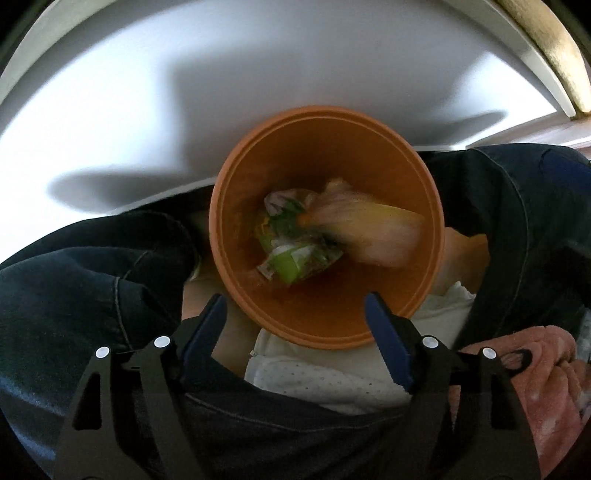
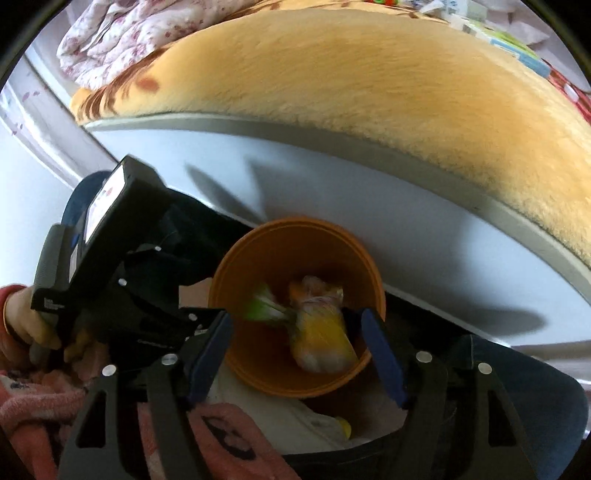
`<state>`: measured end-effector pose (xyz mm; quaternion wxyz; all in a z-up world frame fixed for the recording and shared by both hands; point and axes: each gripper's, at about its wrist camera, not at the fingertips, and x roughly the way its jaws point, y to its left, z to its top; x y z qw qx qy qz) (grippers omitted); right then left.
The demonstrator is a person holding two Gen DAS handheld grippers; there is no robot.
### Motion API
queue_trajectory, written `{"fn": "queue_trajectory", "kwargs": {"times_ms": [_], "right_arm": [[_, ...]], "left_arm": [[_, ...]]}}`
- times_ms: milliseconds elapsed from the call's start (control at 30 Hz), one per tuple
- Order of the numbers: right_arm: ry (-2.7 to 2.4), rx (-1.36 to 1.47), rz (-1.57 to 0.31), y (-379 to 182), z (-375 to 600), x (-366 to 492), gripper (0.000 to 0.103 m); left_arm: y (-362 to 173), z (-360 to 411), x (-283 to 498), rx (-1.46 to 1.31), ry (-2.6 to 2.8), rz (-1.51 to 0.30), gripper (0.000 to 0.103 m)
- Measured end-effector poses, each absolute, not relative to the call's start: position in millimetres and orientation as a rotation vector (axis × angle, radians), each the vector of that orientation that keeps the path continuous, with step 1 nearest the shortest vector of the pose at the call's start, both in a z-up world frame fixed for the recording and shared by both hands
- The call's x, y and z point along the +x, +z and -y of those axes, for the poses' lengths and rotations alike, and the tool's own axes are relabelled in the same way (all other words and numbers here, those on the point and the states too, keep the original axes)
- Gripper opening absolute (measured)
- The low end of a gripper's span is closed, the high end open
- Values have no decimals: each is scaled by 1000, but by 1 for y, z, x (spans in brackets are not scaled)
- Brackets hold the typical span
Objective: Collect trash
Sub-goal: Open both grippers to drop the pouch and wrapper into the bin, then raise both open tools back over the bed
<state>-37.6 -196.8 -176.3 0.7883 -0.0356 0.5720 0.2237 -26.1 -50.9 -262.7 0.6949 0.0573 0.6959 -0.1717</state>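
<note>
An orange round bin [image 1: 332, 147] stands between a person's knees, and I look straight down into it. Inside lie a green and white wrapper [image 1: 291, 258] and a blurred yellow-pink bag [image 1: 373, 229]. My left gripper [image 1: 295, 301] hangs open over the bin's near rim with nothing between its blue pads. In the right wrist view the same bin [image 2: 288, 251] holds the green wrapper [image 2: 262, 306] and the yellow bag [image 2: 321, 332], both blurred. My right gripper [image 2: 297, 315] is open above them, its pads touching neither. The left tool's black housing [image 2: 110, 229] sits just left of the bin, held by a hand [image 2: 33, 325].
Dark jeans legs [image 1: 74, 295] flank the bin on both sides, with pink fleece [image 1: 535, 369] and a white garment [image 1: 314, 380] close below. Behind the bin runs a white bed side [image 2: 332, 192], topped by a tan furry blanket [image 2: 369, 92] and a floral quilt [image 2: 122, 33].
</note>
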Motion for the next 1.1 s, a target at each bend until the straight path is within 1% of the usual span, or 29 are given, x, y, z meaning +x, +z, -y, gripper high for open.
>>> {"fn": "queue_trajectory", "kwargs": {"times_ms": [233,500,800,933,1033,1100], "right_arm": [[457,-59,-1209,-167,207,-33,74],[457,-54,-1199,-163,214,-36,76],[452,-43,-1173,-155,218,-38,76],[424,-23,-1121,-136,227,-36,76],[413,-6,-1049,-110,235,-32,76],[393,-1,-988,-91,241,-28,79]], "left_arm": [[-258,48,-32,132,-372,-1528,78],[-252,47,-34,133,-361,-1505,78],[-239,47,-35,127,-359,-1472,78],[-219,45,-34,125,-348,-1409,78],[-192,42,-32,110,-343,-1331,78],[-170,40,-29,103,-342,-1275,78]]}}
